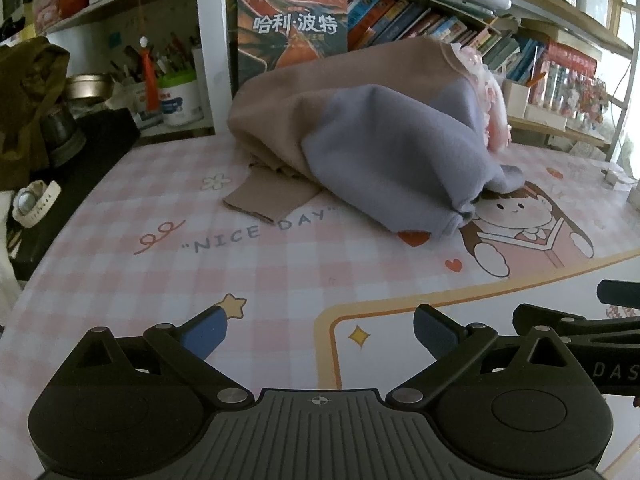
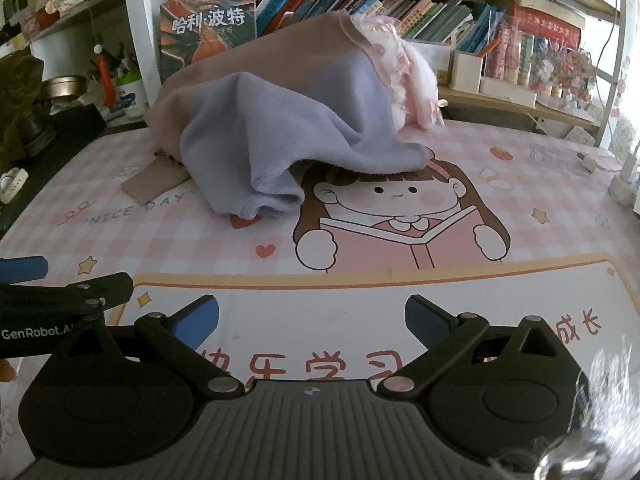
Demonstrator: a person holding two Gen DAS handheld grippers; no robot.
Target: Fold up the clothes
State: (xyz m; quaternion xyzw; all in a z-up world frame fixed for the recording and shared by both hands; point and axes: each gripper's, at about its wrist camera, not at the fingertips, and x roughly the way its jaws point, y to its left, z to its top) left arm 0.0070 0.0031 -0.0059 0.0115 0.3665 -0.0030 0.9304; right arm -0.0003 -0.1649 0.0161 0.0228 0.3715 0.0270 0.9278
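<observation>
Left wrist view: left gripper (image 1: 320, 330) hovers low over the near part of the table (image 1: 280, 280), fingers (image 1: 204, 332) spread wide, nothing between them. Blue pads face each other across a wide gap. Right gripper (image 1: 580, 320) shows at the right edge of this view, just beside the left one.

Clothes (image 1: 360, 136) lie in a loose heap at the far middle of the table, well apart from both grippers. Heap is a tan garment (image 1: 288, 108) with a grey-lilac piece (image 1: 380, 148) draped over its near side and a pink-and-white frilly bit (image 1: 494, 100) at the far right end. A tan sleeve or cuff (image 1: 268, 196) lies flat toward the near left, touching the "NICE DAY" print on the pink checked table cover.

Right wrist view: right gripper (image 2: 312, 318) also sits over the near table edge, fingers (image 2: 198, 318) released and empty. Same heap (image 2: 280, 112) sits far and slightly left, its grey edge overlapping the head of the printed cartoon girl (image 2: 400, 220).

Behind the heap, a bookshelf (image 2: 400, 12) with a row of books. A white watch (image 1: 34, 204) lies at far left.
</observation>
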